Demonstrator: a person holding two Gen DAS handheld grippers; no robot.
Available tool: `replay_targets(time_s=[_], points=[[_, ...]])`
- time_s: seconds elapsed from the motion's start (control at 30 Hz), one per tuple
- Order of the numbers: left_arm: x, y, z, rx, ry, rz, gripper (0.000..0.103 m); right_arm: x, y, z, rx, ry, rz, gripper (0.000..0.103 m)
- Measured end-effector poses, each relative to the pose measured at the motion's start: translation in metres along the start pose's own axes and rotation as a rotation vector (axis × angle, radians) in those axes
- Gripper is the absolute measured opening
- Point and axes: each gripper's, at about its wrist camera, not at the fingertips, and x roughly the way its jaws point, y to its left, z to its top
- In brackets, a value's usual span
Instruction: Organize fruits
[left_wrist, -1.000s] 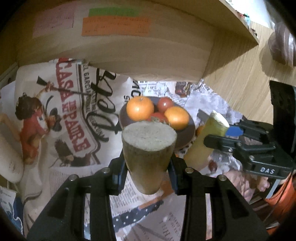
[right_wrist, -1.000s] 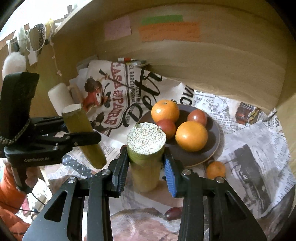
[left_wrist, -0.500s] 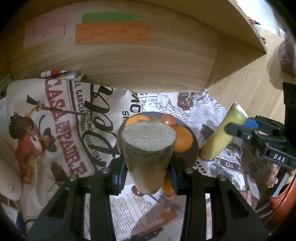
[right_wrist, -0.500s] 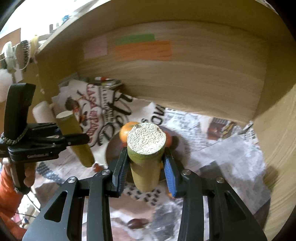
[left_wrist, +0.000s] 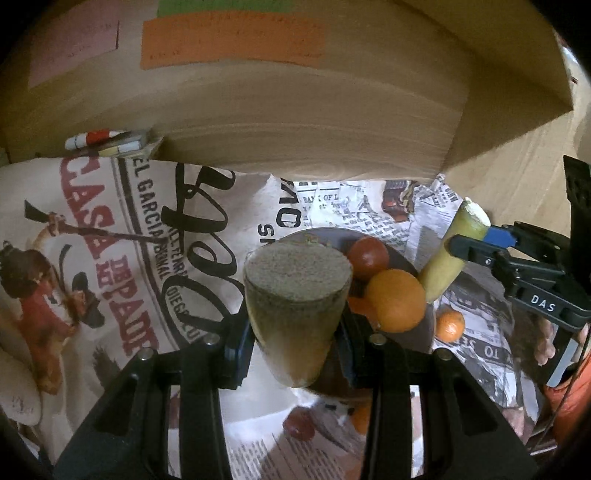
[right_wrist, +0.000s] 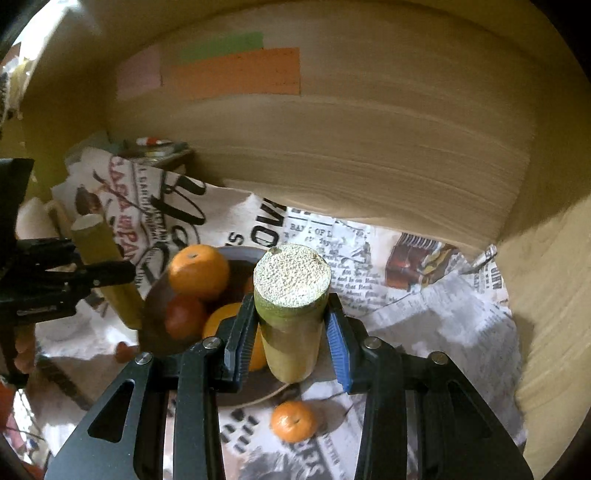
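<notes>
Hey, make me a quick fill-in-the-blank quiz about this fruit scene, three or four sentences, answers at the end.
1. The left gripper and the right gripper each have their jaws shut on a cut green ____.
2. The dark plate rests on printed ____.
3. The small orange lies ____ the plate.
4. The widest sticky note on the wooden back wall is ____.

Answers: stalk; newspaper; off; orange

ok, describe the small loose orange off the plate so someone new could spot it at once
Find the dark round plate of fruit on the newspaper-covered desk. On the newsprint just off its near rim, below the right gripper, lies a small orange. Unlike the bigger oranges, it sits alone on the paper, not on the plate.
</notes>
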Motion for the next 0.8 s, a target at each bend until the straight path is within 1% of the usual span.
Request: replay_targets(time_s=[0.33, 0.5, 0.7, 0.8], points=[[0.036, -0.003, 0.014, 0.016, 0.037, -0.004, 0.039, 0.037, 0.001, 0.020, -0.053, 0.038, 0.001, 0.033], [0.045, -0.004, 0.013, 0.027, 0.052, 0.005, 0.039, 0.048, 0.007, 0.022, -0.089, 0.046, -0.001, 0.034], [0.048, -0.006, 0.014, 0.041, 0.049, 0.005, 0.039, 0.058, 0.014, 0.023, -0.128, 0.053, 0.005, 0.034], [0.050, -0.005, 0.014, 0.033, 0.054, 0.000, 0.039, 0.064, 0.016, 0.023, -0.132, 0.068, 0.024, 0.035]])
